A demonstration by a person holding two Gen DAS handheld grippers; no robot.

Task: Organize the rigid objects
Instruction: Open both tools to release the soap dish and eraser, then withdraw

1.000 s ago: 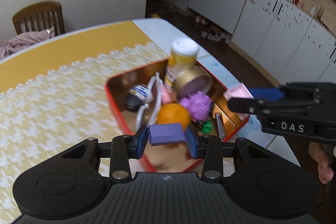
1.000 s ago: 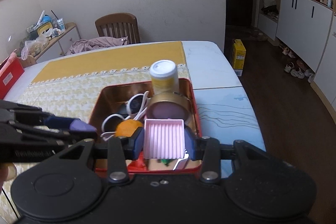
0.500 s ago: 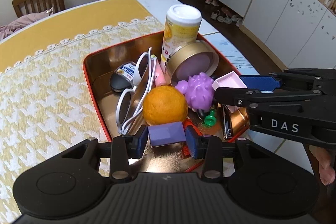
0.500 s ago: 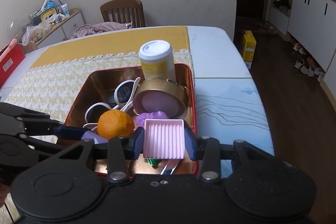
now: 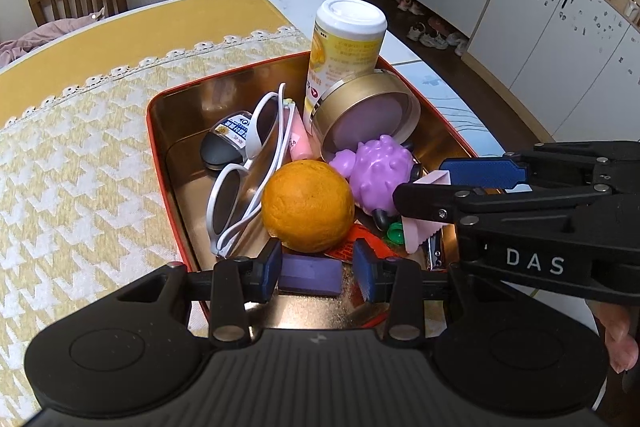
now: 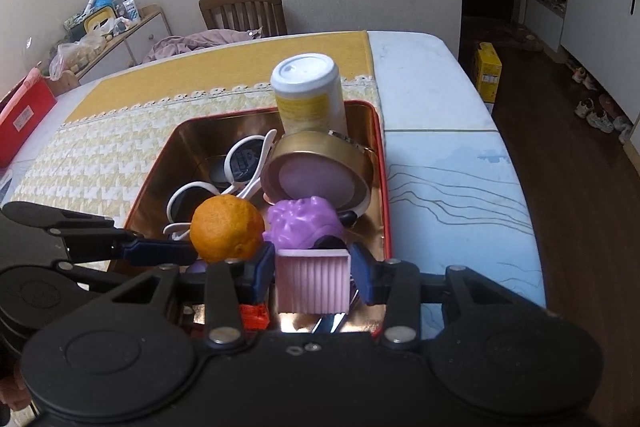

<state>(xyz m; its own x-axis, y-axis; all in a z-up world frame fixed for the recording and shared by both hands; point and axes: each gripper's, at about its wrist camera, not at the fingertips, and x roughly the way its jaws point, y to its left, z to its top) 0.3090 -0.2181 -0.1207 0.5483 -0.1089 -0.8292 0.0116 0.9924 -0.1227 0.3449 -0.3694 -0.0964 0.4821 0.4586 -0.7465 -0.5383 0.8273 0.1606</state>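
Note:
A red tin box (image 5: 160,163) with a gold inside stands on the table and holds an orange (image 5: 307,206), white sunglasses (image 5: 248,171), a purple spiky toy (image 5: 380,174), a gold round tin (image 5: 366,115) and a yellow bottle (image 5: 344,47). My left gripper (image 5: 316,269) is low in the box's near end; a purple block (image 5: 310,273) sits between its fingers with a small gap on the right side. My right gripper (image 6: 314,277) is over the box's near right corner with a pink ribbed block (image 6: 312,285) between its fingers, gaps showing on both sides.
The box (image 6: 384,187) sits at the edge of a yellow houndstooth cloth (image 5: 80,167). Bare pale tabletop (image 6: 460,167) lies to its right. A wooden chair (image 6: 244,7) stands beyond the far edge. A red bin (image 6: 20,115) is at far left.
Both grippers moved forward and down into the box. The fingers of both have parted slightly from their blocks, which now sit lower in the box.

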